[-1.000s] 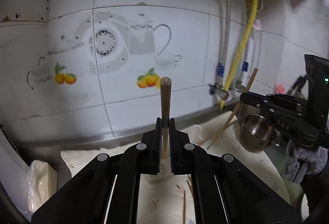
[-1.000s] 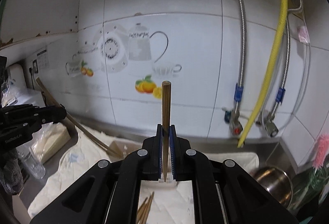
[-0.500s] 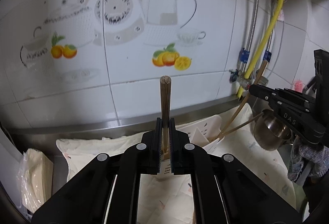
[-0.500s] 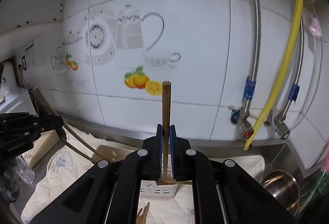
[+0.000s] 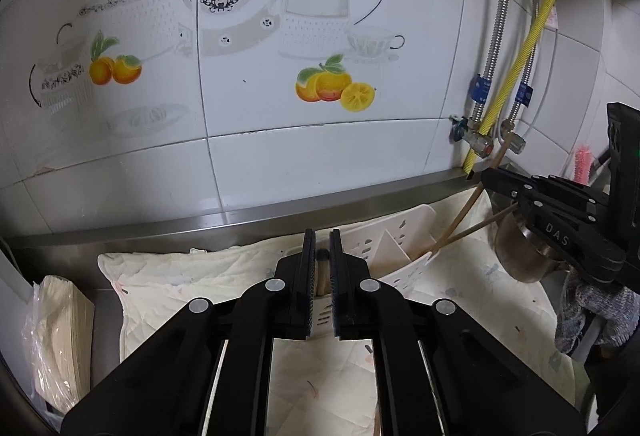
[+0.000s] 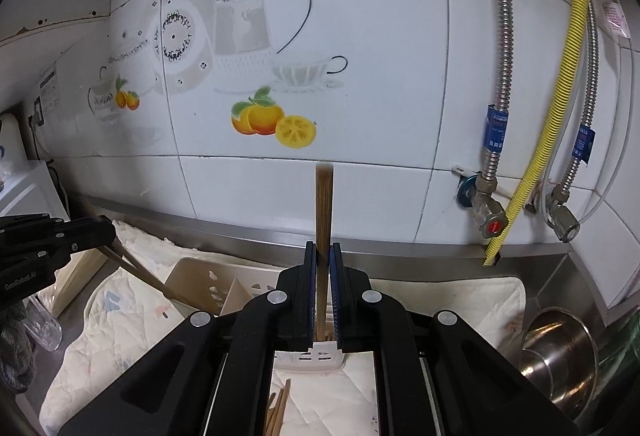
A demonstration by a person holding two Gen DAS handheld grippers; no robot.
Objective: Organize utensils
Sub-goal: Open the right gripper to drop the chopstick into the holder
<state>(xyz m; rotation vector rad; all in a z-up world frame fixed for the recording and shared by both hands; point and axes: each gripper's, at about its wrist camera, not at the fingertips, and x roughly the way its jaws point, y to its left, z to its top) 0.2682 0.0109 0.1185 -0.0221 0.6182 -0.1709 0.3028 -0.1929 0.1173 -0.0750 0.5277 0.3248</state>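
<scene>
- The left gripper point(image 5: 322, 238) has just been opening its jaws; they are released, with a narrow gap on each side of the left chopstick point(image 5: 322, 270), whose top sits low between the pads.
- The right gripper point(image 6: 322, 250) is clenched on the right chopstick point(image 6: 324, 212), which stands upright well above the fingertips.
- Both chopsticks reach down into the white divided basket point(image 5: 400, 236).
- The basket lies on a cream cloth point(image 5: 180, 276) near the counter's back edge, by the tiled wall.
- Loose chopsticks point(image 6: 278, 412) lie on the cloth just in front of the basket.
- A steel pot point(image 6: 560, 348) stands at the cloth's right edge.
</scene>
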